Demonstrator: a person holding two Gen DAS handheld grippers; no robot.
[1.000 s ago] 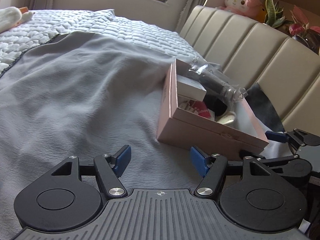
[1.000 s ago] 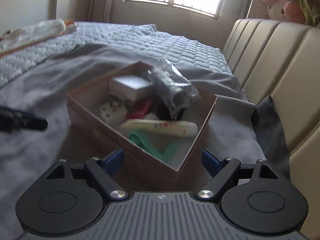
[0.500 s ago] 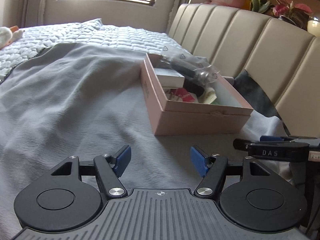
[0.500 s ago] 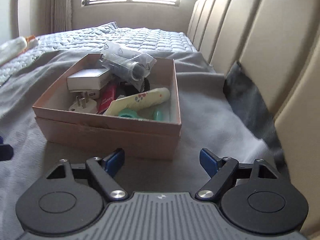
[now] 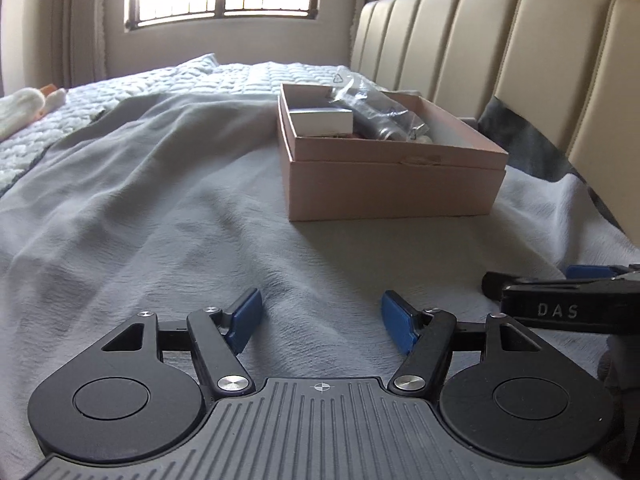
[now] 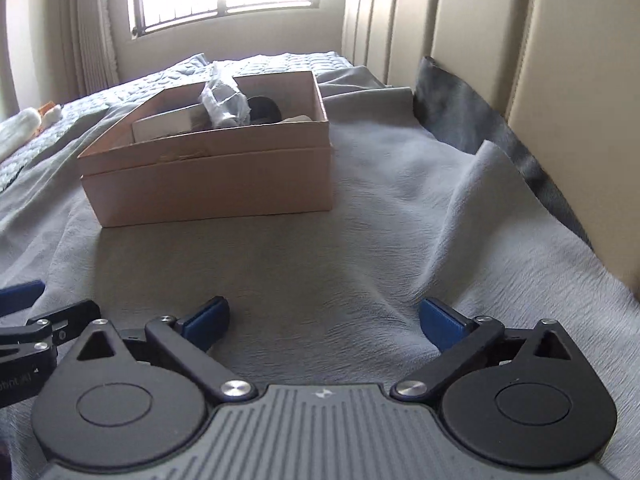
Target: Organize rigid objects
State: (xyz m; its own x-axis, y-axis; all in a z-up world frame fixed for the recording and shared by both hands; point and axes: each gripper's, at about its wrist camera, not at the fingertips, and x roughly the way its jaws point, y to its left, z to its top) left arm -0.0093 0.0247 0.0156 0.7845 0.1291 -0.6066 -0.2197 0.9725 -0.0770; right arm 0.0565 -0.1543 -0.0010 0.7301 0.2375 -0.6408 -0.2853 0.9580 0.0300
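Note:
A pink cardboard box (image 5: 392, 188) stands on the grey blanket ahead of both grippers; it also shows in the right wrist view (image 6: 208, 184). Inside it lie a white box (image 5: 322, 120), a dark cylinder in clear plastic wrap (image 5: 376, 116) and other items mostly hidden by the box wall. In the right wrist view the wrapped cylinder (image 6: 224, 100) and the white box (image 6: 164, 126) stick up above the rim. My left gripper (image 5: 320, 322) is open and empty, low over the blanket. My right gripper (image 6: 324, 322) is open and empty, also well short of the box.
A padded beige headboard (image 5: 500, 52) runs along the right. A dark cloth (image 6: 472, 112) lies tucked against it. The grey blanket (image 5: 160, 200) covers a quilted bed. A white plush (image 5: 20, 112) lies far left. The right gripper shows at the left view's right edge (image 5: 568, 304).
Both grippers have pulled back from the box and dropped low over the blanket. The box now looks farther away and its contents are mostly hidden behind its wall.

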